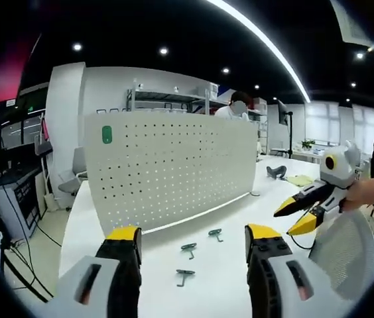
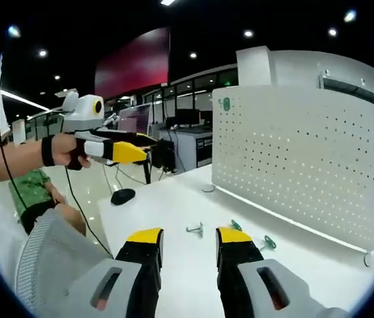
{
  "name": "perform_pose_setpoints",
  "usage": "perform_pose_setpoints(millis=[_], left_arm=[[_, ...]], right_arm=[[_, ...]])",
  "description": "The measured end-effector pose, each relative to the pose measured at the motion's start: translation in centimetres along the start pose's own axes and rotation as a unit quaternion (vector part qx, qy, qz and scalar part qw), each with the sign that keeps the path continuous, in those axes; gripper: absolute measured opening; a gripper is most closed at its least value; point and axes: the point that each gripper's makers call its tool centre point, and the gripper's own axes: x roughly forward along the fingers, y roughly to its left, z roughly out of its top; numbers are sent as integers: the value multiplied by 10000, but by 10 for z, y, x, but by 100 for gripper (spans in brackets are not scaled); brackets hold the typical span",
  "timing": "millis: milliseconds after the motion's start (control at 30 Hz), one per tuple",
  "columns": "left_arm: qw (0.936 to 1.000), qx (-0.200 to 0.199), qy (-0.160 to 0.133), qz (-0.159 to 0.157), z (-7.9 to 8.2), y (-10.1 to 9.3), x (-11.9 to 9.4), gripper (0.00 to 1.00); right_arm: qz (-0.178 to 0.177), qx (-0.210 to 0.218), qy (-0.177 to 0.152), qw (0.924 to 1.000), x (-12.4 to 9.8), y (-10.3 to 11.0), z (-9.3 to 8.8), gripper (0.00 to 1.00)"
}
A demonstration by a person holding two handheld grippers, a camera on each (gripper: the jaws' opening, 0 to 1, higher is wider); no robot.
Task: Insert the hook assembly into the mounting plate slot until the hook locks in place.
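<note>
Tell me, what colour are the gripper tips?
Yellow: the left gripper shows them best in the left gripper view.

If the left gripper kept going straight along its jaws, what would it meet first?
Probably the small metal hooks lying on the white table just ahead of the open left gripper. If it passed above them, next comes the white pegboard. Depth is unclear.

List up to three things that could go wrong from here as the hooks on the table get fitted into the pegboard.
1. Three small hooks lie flat and close together on the white table; open jaws may nudge neighbours instead of gripping one.
2. The pegboard stands upright on its edge; a hard push could tip or slide it.
3. Both the left gripper and the right gripper hold nothing, so a poor grasp angle could spoil insertion.
</note>
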Motion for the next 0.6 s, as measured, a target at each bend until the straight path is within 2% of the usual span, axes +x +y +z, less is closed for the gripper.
perform_pose_setpoints(millis=[300,600], left_arm=[[9999,-100,60,-35,-15,0,-11,76],[9998,-209,58,26,-25,2,-16,76]], right_arm=[[129,-98,211,9996,22,-2,-3,34],[330,-155,439,9984,46,3,-10,34]])
